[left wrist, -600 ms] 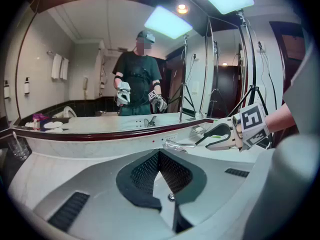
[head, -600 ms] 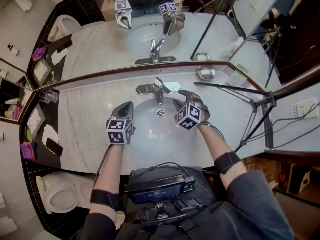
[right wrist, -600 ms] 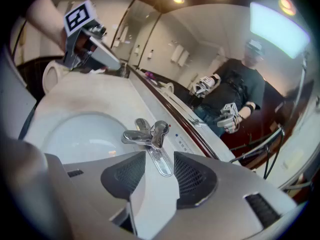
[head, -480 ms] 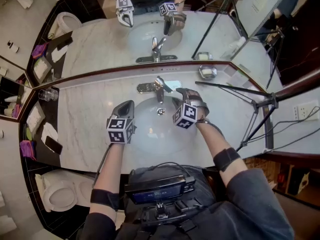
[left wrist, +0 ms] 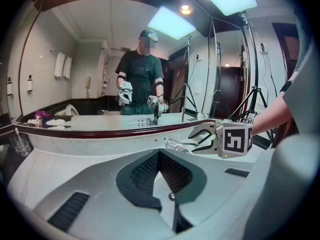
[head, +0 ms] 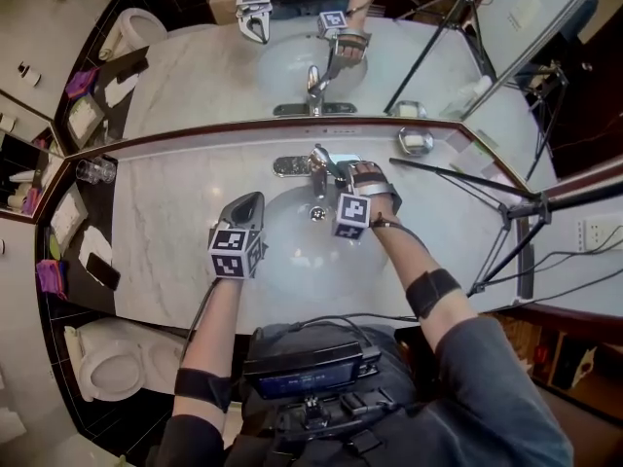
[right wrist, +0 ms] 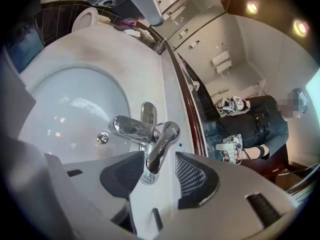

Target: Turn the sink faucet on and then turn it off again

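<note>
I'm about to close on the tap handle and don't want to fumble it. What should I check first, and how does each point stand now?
1. Faucet lever inside the right claw: ok, it stands between the jaws.
2. Jaws open enough: ok, apart on either side of the lever.
3. Grip made: not ok, no squeeze on the lever yet.
4. Water off: ok, no stream from the spout.
5. Left claw out of the way: ok, shut, empty, over the left rim of the basin.

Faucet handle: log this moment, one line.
right gripper open, jaws astride faucet handle, not clamped | left gripper shut, empty
</note>
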The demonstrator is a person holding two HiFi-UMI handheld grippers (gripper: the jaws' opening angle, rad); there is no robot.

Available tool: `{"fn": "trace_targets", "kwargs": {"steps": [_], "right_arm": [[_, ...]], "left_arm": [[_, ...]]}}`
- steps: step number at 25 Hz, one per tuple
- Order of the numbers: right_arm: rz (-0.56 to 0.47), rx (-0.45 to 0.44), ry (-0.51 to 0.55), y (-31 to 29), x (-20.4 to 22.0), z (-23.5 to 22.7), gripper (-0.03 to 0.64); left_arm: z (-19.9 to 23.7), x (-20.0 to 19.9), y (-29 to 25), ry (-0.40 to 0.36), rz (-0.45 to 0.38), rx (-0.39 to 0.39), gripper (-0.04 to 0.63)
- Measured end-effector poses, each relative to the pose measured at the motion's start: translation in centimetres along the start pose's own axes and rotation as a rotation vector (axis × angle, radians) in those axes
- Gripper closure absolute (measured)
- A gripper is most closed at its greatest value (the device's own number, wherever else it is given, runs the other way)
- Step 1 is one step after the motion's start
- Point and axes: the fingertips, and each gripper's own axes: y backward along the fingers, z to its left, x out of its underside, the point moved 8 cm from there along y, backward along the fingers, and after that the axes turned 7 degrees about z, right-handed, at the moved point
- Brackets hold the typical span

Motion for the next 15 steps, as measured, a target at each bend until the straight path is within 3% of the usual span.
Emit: {"fn": "trace_targets", "kwargs": {"steps": [5, 15], "right_arm": [[0.019, -0.012, 0.021, -0.8, -0.5, -0.6, 0.412], [0.014, 0.005, -0.041, -0.5, -0.7, -1.8, 0.433]], "left_arm": [[0.2, 0.4, 0.0, 0.007, 0.005, -0.001, 0.595], [0.2, 1.0, -0.5, 0.012, 0.020, 0.004, 0.595]]}}
